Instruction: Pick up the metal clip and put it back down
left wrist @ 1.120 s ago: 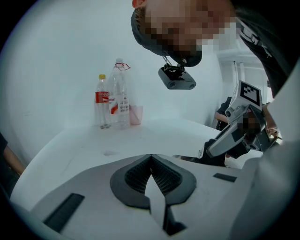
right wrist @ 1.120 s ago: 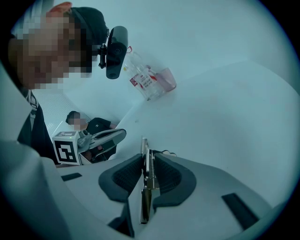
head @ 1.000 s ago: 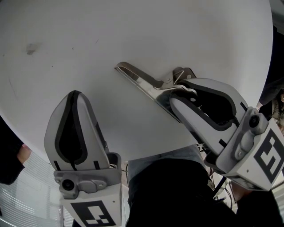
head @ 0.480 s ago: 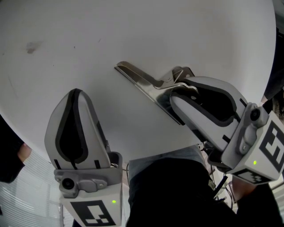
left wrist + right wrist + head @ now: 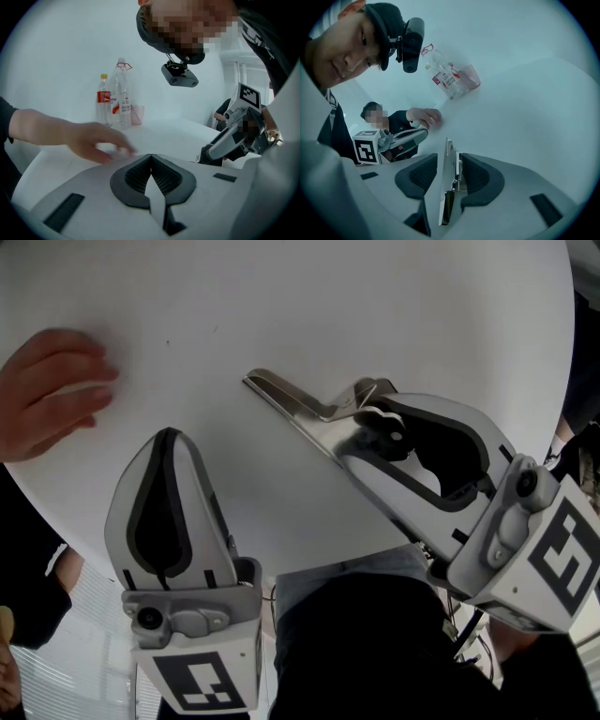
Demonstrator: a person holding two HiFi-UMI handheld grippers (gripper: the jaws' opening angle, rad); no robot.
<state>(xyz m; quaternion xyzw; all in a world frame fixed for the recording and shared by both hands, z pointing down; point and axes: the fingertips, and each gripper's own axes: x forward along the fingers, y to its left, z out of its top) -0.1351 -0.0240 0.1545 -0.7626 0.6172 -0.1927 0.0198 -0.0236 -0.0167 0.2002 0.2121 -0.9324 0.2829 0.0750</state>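
Note:
The metal clip (image 5: pixel 292 406) lies on the white round table (image 5: pixel 394 306), its long flat arm pointing up-left. My right gripper (image 5: pixel 371 433) is around the clip's hinge end and its jaws have just been opening. In the right gripper view the clip (image 5: pixel 449 180) stands on edge between the pads, with a gap to the left pad, so the right gripper (image 5: pixel 448 161) is open. My left gripper (image 5: pixel 167 439) is at the near left of the table, apart from the clip. It is shut with nothing in it, and its pads meet in the left gripper view (image 5: pixel 151 158).
Another person's hand (image 5: pixel 49 390) rests on the table at the far left. Two plastic bottles (image 5: pixel 117 96) and a pink cup (image 5: pixel 137 115) stand at the table's far side. The table's rim curves close behind both grippers.
The right gripper's jaws have spread apart around the clip, which stays on the table. A person's hand has come onto the table at the upper left. The left gripper has not moved.

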